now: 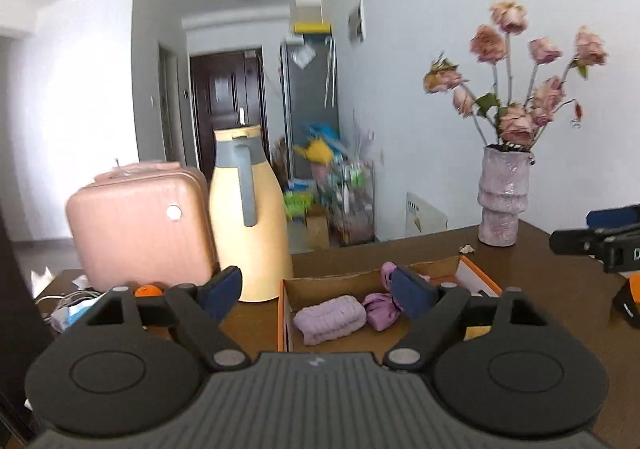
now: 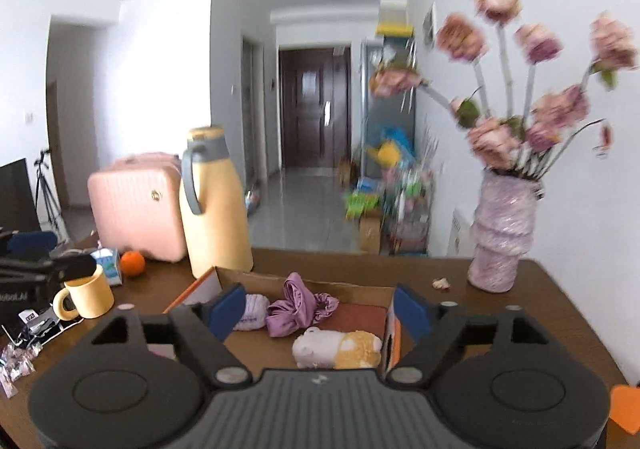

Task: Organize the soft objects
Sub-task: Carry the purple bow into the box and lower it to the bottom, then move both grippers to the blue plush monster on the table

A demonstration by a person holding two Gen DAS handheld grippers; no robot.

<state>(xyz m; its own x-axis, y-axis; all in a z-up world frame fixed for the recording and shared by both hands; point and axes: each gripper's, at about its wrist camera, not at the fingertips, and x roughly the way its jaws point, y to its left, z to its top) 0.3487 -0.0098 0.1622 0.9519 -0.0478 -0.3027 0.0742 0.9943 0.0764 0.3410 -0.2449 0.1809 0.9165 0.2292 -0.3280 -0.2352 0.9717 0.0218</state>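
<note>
An open cardboard box (image 1: 332, 279) (image 2: 352, 291) sits on the brown table. Inside lie a rolled lilac towel (image 1: 330, 319) (image 2: 252, 311), a purple satin scrunchie (image 1: 380, 309) (image 2: 298, 307) and a white and yellow plush toy (image 2: 338, 347). My left gripper (image 1: 318, 291) is open and empty, held over the box's near side. My right gripper (image 2: 320, 307) is open and empty, held above the box from its near side. The right gripper's black body shows at the right edge of the left wrist view (image 1: 596, 243); the left gripper's shows at the left edge of the right wrist view (image 2: 48, 271).
A yellow thermos jug (image 1: 248, 217) (image 2: 214, 205) and a pink case (image 1: 140, 225) (image 2: 136, 205) stand behind the box. A vase of pink flowers (image 1: 504, 201) (image 2: 502, 233) is at the back right. A yellow mug (image 2: 86, 295), an orange (image 2: 132, 263) and small clutter lie left.
</note>
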